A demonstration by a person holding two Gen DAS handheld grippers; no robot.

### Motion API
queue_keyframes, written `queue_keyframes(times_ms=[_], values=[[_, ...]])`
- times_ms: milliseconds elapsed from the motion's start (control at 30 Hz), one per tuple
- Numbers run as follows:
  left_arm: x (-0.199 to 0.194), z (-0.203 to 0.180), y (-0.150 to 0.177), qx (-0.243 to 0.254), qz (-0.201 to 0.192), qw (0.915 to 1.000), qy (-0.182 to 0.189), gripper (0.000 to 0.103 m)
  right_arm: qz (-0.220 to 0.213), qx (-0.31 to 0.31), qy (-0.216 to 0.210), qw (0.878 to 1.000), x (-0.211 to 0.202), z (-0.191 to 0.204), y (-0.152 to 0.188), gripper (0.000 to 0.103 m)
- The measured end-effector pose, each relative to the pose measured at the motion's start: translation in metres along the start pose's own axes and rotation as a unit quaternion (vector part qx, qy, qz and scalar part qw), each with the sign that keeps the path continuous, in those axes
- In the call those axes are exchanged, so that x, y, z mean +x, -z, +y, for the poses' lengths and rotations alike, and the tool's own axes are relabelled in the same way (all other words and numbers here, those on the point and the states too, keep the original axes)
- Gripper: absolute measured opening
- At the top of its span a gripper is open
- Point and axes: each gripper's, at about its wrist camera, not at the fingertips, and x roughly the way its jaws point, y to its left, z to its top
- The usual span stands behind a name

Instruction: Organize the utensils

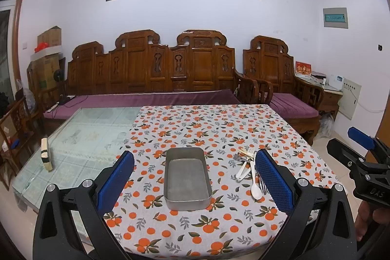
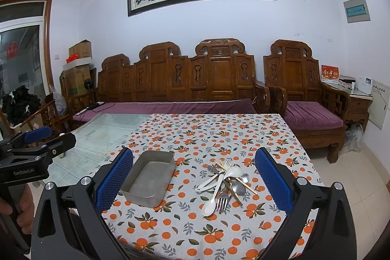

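Nothing was underway yet: both sets of tongs hung above the near edge of the bench [image 2: 170,230], which wore a cloth printed with oranges, and neither had touched a thing. The left tongs [image 1: 195,178] stood spread as wide as they go, with nothing between the blue pads, and the metal tray [image 1: 186,178] lay dead ahead at twelve o'clock, bare inside. The right tongs [image 2: 193,180] were just as wide and just as empty, framing the heap of utensils [image 2: 224,183] slightly toward one o'clock. That heap was a proper tangle: a white spoon [image 2: 214,196] nearest, a metal fork [image 2: 223,201] just beside it, a metal spoon [image 2: 238,188] and chopsticks [image 2: 243,184] crossed underneath, more pieces behind. From the right-hand view the tray [image 2: 148,178] sat at about ten o'clock of the heap, near it but apart. So by my reckoning the job stood at the very start: nothing was in the tray, and every piece was left to lift out and lay inside. The white spoon looked the easiest first pick, lying on top and clear at its bowl end.
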Motion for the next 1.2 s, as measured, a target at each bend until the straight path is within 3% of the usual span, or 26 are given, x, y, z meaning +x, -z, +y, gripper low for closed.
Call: queue_keyframes(times_ms=[1200], values=[[-0.0078,-0.0067,-0.0008,0.004,-0.009,0.9999,0.003,0.096,0.000,0.000,0.000,1.000,0.0010,0.0001,0.0022,0.100]])
